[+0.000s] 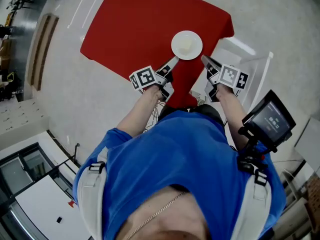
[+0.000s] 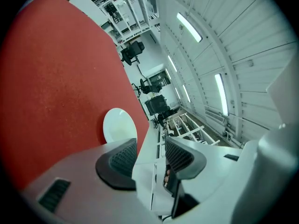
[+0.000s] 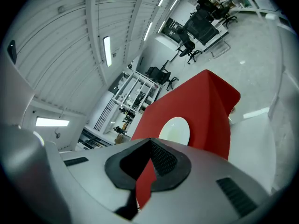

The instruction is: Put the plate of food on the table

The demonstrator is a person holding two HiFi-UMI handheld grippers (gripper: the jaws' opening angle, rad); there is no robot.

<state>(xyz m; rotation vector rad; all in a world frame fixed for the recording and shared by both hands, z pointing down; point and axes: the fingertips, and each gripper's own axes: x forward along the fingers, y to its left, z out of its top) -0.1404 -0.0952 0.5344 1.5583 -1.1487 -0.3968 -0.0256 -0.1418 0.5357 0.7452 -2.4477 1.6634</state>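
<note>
A white plate [image 1: 187, 45] lies flat on the red table [image 1: 140, 24], close to its near right corner. Whatever is on it shows only as a pale patch. My left gripper [image 1: 172, 61] sits just short of the plate's near-left rim, open, with nothing between its pads. In the left gripper view the plate [image 2: 119, 125] rests on the red top [image 2: 56, 78] just past the left pad [image 2: 122, 158]. My right gripper [image 1: 205, 60] is by the plate's near-right rim, its tips together, holding nothing. From the right gripper view the plate [image 3: 175, 129] shows beyond the closed tips [image 3: 150, 141].
A white frame or rack [image 1: 250, 59] stands right of the table, against its corner. A small screen on a mount [image 1: 270, 119] hangs at the person's right side. A wooden bench [image 1: 42, 44] lies on the floor far left. Office chairs [image 2: 133, 50] stand in the distance.
</note>
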